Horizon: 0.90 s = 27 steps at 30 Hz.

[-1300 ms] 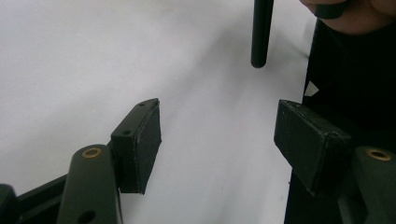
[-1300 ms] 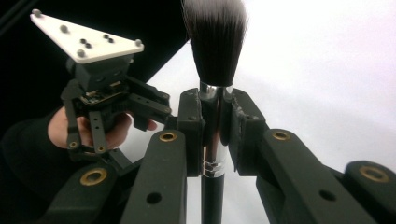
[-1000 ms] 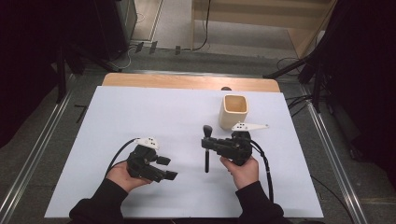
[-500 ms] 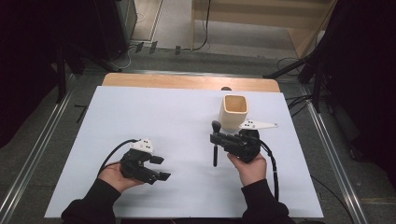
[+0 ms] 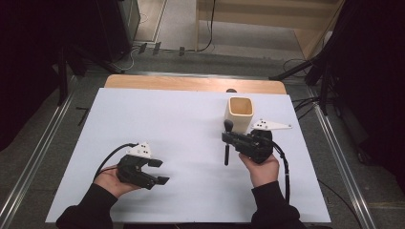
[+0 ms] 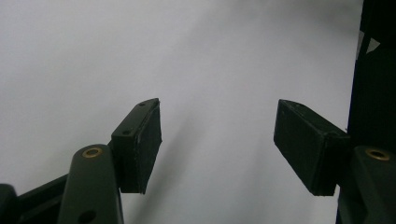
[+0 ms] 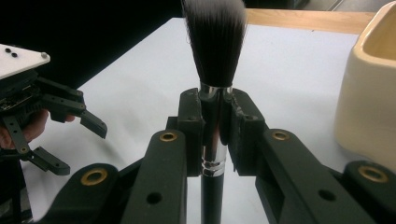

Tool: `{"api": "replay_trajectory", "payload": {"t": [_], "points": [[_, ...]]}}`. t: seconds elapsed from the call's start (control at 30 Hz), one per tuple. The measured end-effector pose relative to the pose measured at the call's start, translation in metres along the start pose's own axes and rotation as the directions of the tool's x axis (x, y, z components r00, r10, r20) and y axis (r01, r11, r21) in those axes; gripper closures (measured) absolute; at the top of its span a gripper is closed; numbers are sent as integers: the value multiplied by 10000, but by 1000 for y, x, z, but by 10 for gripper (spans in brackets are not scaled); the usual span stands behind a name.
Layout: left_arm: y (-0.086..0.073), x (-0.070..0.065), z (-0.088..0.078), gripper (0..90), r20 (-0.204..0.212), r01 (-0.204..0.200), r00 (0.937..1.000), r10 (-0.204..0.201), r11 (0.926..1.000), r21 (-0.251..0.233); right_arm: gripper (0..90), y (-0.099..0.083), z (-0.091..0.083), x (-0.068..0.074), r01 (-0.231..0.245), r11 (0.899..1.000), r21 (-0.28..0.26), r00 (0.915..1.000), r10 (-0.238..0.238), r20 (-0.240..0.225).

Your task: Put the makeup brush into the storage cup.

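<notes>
Two tongs are in use over the white surface (image 5: 191, 124). The right tongs (image 5: 228, 138) are pinched on a brush (image 5: 227, 143), gripped at the silver ferrule just below the black bristles, as is seen in the right gripper view, where the brush (image 7: 215, 107) stands between the pads (image 7: 190, 126) with its bristles away from the camera. The left tongs (image 5: 158, 171) are spread, with nothing between the pads (image 6: 140, 144); they are held low near the near-left corner of the surface and are directed toward the right edge.

The brush is carried by the right tongs toward the right side of the surface, roughly midway between the near and far edges. In the high view its long axis is seen to run from the near edge toward the far edge, bristle end farthest. The handle hangs out of the grip toward the near edge.

A cream cup (image 5: 240, 113) stands upright just beyond the bristle end, toward the far-right corner, mouth up. It is also seen at the right of the right gripper view (image 7: 369, 93), close beside the brush.

The coming move is judged to turn on one relation: the cup lies just ahead of the bristles, slightly toward the right edge. The right hand (image 5: 260, 169) is much the nearer; the left hand (image 5: 112, 180) is well apart from the cup. Since the axis lies nearly level, tilting it upright is judged necessary before insertion.
</notes>
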<state>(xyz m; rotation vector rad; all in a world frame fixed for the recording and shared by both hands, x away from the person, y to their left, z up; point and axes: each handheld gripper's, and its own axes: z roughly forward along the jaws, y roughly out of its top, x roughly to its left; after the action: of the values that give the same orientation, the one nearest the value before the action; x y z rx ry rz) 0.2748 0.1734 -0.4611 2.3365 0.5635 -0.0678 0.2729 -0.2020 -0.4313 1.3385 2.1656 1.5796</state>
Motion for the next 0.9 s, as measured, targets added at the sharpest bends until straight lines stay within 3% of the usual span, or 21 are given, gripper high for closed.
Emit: {"api": "replay_trajectory", "payload": {"t": [0.37, 0.63, 0.9], "points": [[-5, 0, -4, 334, -184, -309, 9994, 307, 9995, -81, 780, 9, -11, -9, -80, 9994, -343, 9999, 83, 75], [-7, 0, -7, 334, -320, -342, 9989, 340, 9994, -67, 780, 15, -18, -13, -21, 9985, -545, 9998, 30, 172], [-7, 1, -5, 325, -181, -189, 9997, 187, 9998, -99, 780, 23, -26, -15, -41, 9977, -677, 9996, 59, 259]]}}
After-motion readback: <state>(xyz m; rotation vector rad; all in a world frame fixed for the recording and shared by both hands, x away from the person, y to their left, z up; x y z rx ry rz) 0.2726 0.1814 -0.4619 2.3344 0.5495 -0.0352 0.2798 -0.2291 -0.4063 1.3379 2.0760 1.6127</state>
